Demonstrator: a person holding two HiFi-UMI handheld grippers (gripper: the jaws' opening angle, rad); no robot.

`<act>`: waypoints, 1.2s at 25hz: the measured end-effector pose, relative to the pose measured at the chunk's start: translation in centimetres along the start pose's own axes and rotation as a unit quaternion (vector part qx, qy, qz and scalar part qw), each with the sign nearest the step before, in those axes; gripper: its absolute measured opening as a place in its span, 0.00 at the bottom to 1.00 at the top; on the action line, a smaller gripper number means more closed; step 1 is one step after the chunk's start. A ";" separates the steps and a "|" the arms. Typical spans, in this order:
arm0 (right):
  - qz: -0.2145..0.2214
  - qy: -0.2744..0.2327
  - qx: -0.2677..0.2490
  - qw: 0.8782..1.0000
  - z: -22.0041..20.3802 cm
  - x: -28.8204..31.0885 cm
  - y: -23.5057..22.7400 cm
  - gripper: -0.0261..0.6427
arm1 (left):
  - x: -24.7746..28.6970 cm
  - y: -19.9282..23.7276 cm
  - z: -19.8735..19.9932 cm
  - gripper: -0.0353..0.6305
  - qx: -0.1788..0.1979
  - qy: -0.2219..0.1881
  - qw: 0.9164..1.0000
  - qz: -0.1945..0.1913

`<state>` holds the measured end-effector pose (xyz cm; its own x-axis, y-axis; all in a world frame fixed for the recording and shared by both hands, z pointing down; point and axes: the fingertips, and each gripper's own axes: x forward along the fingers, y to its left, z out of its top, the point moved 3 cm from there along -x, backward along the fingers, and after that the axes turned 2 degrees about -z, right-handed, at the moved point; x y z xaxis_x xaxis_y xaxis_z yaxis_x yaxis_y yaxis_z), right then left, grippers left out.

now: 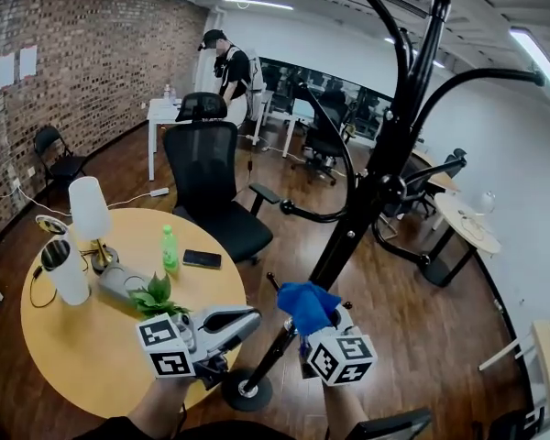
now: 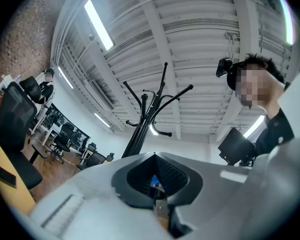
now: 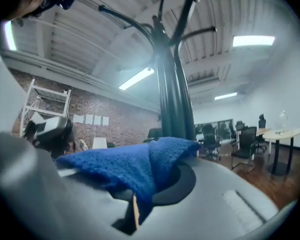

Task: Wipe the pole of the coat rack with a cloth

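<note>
1. Coat rack pole [image 1: 348, 236], black: is standing tilted in the head view, rising from a round base [image 1: 247, 390] on the wood floor.
2. Cloth [image 1: 307, 305], blue: is sitting low on the pole, just in front of it; whether they touch cannot be told.
3. Right gripper [image 1: 323, 330]: is pinching the cloth, which is draping over its jaws.
4. Left gripper [image 1: 255, 315]: jaws are pressing together on nothing, beside the pole's foot.
5. Round table [image 1: 64, 356]: is bearing a lamp [image 1: 90, 211], green bottle [image 1: 169, 247], phone [image 1: 202, 258], plant [image 1: 156, 296] and a white cylinder [image 1: 64, 271]; its contents are not showing.
6. Office chair [image 1: 211, 186]: is standing beyond the table.
7. Papers [image 1: 7, 67] on the brick wall: too small to read.
</note>
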<state>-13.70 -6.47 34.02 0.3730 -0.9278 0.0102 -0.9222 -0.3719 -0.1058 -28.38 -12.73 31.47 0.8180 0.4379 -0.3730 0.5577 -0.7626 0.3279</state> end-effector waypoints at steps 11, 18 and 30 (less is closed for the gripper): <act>0.048 -0.266 -0.117 0.956 24.9 -4.3 7.2 0.07 | -1.8 -0.4 1.3 0.06 0.012 -0.013 1.000 0.005; 0.161 -0.339 -0.142 0.916 27.8 -9.1 13.4 0.07 | -1.9 0.0 1.3 0.06 0.012 -0.014 1.000 0.011; -0.002 -0.208 -0.097 0.973 17.9 -0.7 1.7 0.07 | -0.1 0.4 -0.2 0.06 -0.006 0.006 1.000 0.000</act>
<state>-13.70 -5.85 16.01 0.3479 -0.8491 -0.3976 -0.9079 -0.4109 0.0832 -28.18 -12.97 31.80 0.8195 0.4431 -0.3633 0.5591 -0.7573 0.3375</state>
